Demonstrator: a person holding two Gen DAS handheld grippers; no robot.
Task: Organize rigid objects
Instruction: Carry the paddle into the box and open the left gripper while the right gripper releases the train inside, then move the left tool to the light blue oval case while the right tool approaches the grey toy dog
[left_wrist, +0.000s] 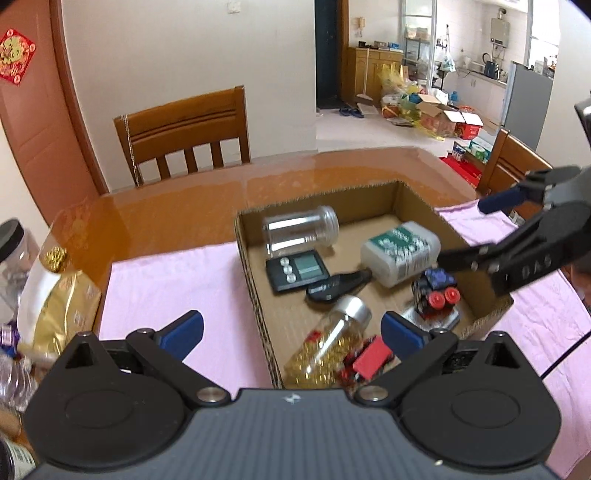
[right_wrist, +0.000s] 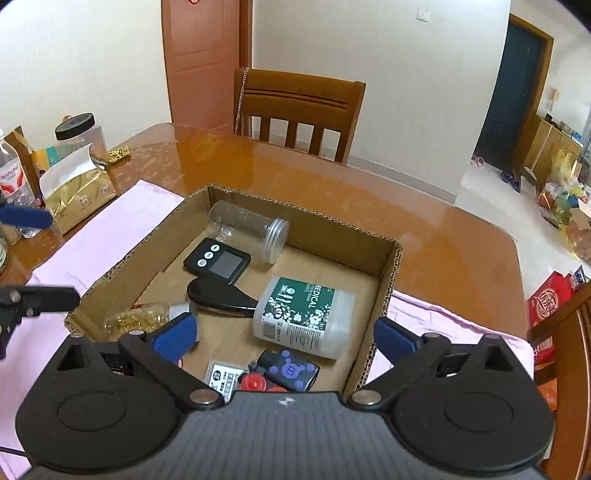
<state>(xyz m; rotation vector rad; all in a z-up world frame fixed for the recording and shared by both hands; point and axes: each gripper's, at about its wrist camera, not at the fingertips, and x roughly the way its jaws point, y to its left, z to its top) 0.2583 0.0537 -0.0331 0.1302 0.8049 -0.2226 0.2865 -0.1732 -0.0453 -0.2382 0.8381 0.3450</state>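
At the far left of the table, a gold pouch (right_wrist: 79, 201) and a black-lidded jar (right_wrist: 79, 134) are seen standing off the pink cloth (right_wrist: 122, 218), well apart from the work. The left gripper (left_wrist: 291, 334) is held above the near-left corner of the cardboard box (right_wrist: 388, 273) with its jaws spread wide and nothing between them. Inside the box, from left to right, a bottle of gold beads (left_wrist: 328, 343) is seen lying on its side, with a red toy (left_wrist: 369, 360) just beside it; further back a clear empty jar (left_wrist: 301, 230) lies on its side near a black pocket scale (left_wrist: 297, 269), and a black flat tool (right_wrist: 218, 297) lies between the scale and the white labelled bottle (right_wrist: 306, 317). Toward the right, a dark cube with red knobs (left_wrist: 437, 291) rests near the box wall. The right gripper (right_wrist: 284, 334) is held over the near-right part of the box, jaws likewise spread and empty. The gathering step is judged largely done, since every rigid item in view on the cloth side is already boxed; either a tidying of the contents or a fetch from elsewhere is judged to come next. For any tidying, a descent over one lying item with the jaws squared across its narrow width would be called for.
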